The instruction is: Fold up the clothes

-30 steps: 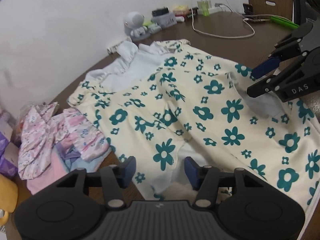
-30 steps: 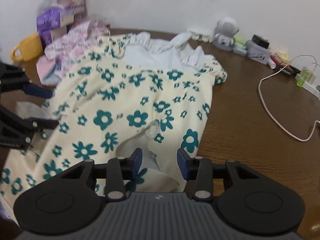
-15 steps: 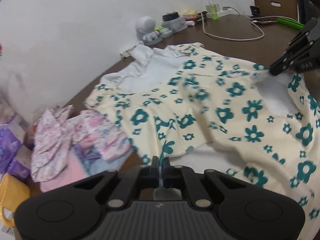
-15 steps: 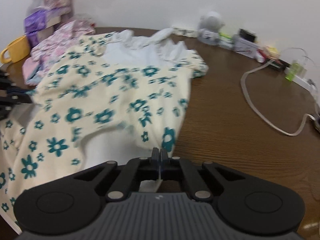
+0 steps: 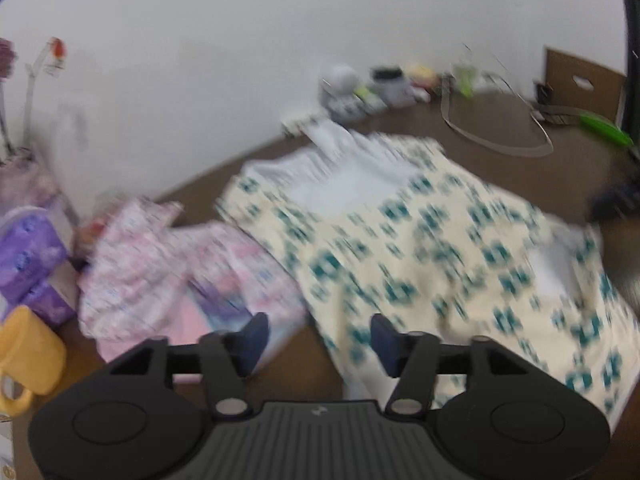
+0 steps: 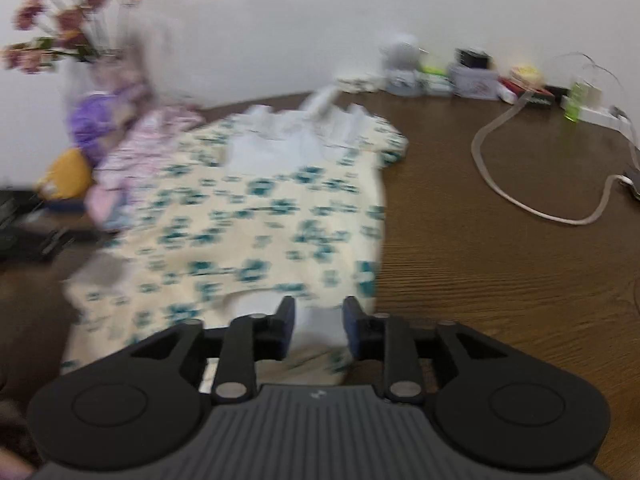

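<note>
A cream dress with teal flowers (image 5: 420,240) and a white collar lies spread on the brown table (image 6: 480,280); both views are blurred. My left gripper (image 5: 318,334) hovers over the dress's near left edge, its jaws opening, with bare table and a strip of the hem below the gap and no pad on the cloth. My right gripper (image 6: 319,314) hangs above the near right corner of the dress (image 6: 260,216), jaws opening too. White lining shows between its fingers, which do not pinch it. Each gripper appears in the other's view only as a dark blur at the frame edge.
A pile of pink floral clothes (image 5: 160,256) lies left of the dress, with a yellow mug (image 5: 28,352) and purple packs (image 5: 28,248) beside it. A white cable (image 6: 520,200), a small robot toy (image 5: 340,88) and small items line the wall. A flower vase (image 6: 60,28) stands far left.
Half a second ago both grippers were shut on the dress's near edge; now both have their jaws apart and the cloth is let go. Both have risen and drawn back.
</note>
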A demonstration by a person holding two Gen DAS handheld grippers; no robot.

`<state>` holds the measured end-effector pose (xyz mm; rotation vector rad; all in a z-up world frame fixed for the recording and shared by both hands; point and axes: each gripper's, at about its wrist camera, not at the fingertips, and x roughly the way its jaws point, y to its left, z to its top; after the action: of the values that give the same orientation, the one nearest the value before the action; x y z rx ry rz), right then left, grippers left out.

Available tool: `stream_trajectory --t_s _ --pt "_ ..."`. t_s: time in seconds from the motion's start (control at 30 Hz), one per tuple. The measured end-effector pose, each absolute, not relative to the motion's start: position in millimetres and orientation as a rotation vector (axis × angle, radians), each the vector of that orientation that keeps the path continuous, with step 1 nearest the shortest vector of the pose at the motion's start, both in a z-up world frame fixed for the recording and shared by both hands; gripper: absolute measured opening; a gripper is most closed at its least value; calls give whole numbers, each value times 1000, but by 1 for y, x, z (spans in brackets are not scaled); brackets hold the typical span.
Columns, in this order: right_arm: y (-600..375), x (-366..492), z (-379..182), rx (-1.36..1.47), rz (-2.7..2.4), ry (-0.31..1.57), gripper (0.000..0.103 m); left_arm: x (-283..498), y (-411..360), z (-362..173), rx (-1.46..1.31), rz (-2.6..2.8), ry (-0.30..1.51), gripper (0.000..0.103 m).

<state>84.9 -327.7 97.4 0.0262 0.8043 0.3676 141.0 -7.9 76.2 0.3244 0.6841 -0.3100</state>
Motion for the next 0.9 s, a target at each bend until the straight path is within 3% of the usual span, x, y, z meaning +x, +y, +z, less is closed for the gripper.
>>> stream_trajectory --t_s 0.07,0.47,0.67,0.77,0.9 --pt "-306 72 104 -11 441 803 42 167 -4 87 284 -292 693 73" --pt "-137 53 100 -221 707 958 42 331 -1 70 252 -220 893 71" --pt "-106 65 87 -296 621 1044 42 377 11 52 225 -247 1008 64" --pt "-96 68 80 -362 595 1083 42 384 8 47 322 -332 1030 57" --pt "-85 74 74 -413 575 1120 41 381 5 49 493 -482 978 56"
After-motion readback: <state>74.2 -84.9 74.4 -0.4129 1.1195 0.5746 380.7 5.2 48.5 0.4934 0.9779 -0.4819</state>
